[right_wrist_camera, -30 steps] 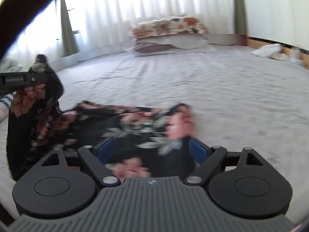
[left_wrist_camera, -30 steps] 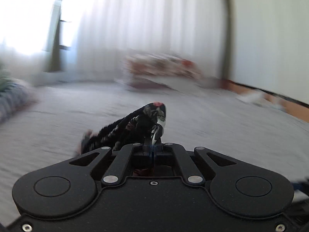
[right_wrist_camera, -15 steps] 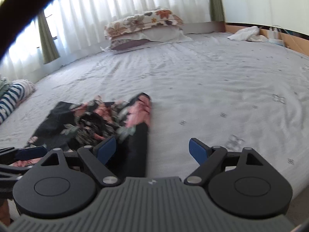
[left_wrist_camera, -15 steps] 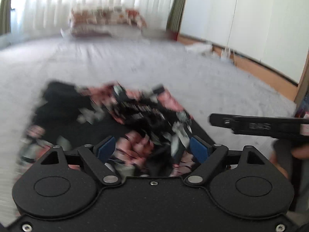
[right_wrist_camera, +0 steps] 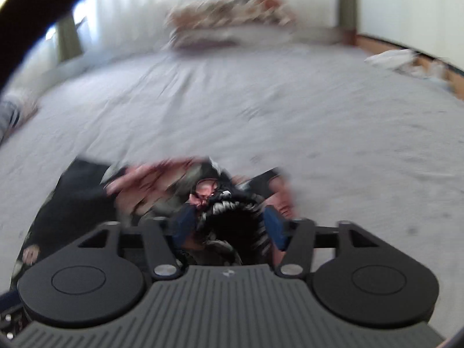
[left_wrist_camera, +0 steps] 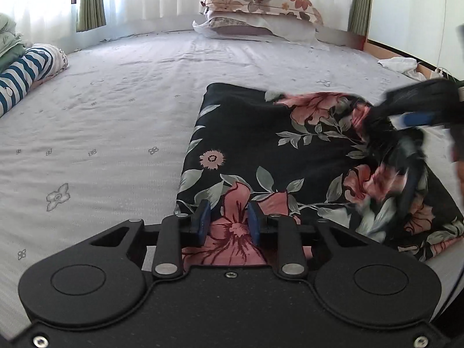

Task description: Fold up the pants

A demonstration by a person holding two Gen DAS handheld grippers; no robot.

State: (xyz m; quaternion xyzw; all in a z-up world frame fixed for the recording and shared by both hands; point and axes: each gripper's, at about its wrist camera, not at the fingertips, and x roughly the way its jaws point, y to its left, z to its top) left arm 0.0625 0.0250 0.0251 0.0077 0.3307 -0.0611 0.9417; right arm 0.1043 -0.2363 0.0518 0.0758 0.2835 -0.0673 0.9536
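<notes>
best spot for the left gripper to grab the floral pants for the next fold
The near edge of the floral pants, coming in low from the near side. That hem lies flat on the bed sheet and already sits between the left gripper, whose jaws are closing. The bunched corner on the right is between the right gripper fingers.

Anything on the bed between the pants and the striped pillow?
Nothing: left wrist view shows only bare sheet between the pants and the striped pillow.

We see left gripper [left_wrist_camera: 228,224] jaws closing over pink flower at near edge of floral pants [left_wrist_camera: 261,150], spread on bed [left_wrist_camera: 116,110]; right gripper [left_wrist_camera: 417,119] blurred at right.
</notes>
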